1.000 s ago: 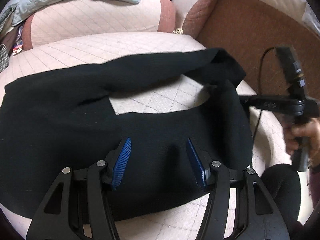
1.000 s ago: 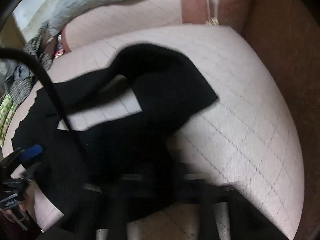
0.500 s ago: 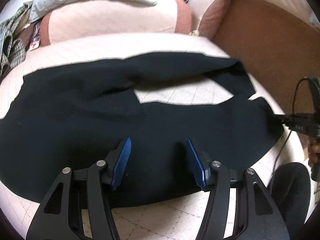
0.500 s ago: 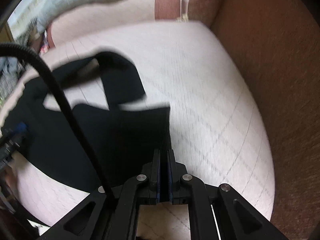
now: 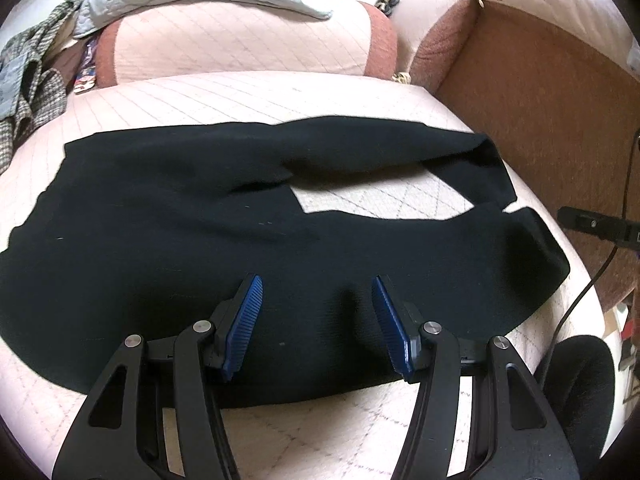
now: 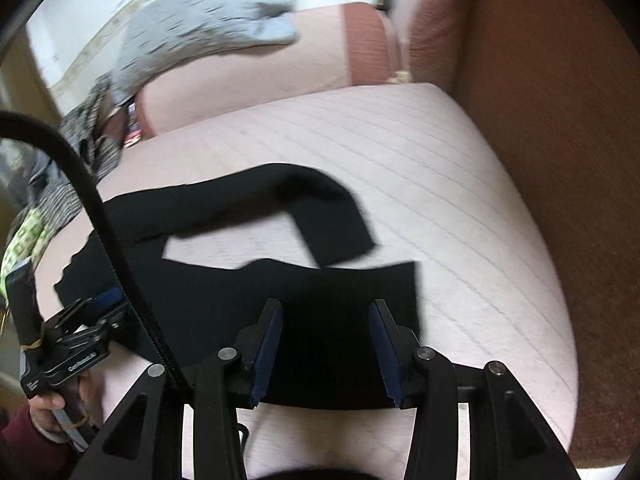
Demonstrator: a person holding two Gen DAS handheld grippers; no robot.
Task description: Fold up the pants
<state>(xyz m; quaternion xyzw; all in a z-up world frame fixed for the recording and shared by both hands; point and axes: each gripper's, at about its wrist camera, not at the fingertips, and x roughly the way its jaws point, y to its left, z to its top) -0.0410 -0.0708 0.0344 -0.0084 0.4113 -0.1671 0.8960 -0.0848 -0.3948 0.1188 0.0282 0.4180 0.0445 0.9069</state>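
A: Where are the black pants (image 5: pixel 168 216) at this moment?

B: They lie flat on the quilted sofa seat (image 5: pixel 248 92), close to its front edge. The long axis runs along the seat, side to side. The wide waist part points to the left end of the seat, and the two leg ends point to the right end, toward the brown armrest (image 5: pixel 540 92).

A: And the grippers?

B: The left gripper (image 5: pixel 318 322) is wide open above the near leg and holds nothing. The right gripper (image 6: pixel 326 350) is opening its jaws right now. The cuff of the near leg is seen between the fingers, but the pads do not press on it, so I judge it is released.

A: What could go wrong from here?

B: The far leg (image 6: pixel 316 208) bends near its end, and a gap of bare seat shows between the legs. If the fold starts like this, I think the legs will not match and the edge becomes crooked. Also the near leg reaches almost to the front edge of the seat, so a careless pull could drag it over. The black cable (image 6: pixel 92 208) hanging over the pants may catch the cloth.
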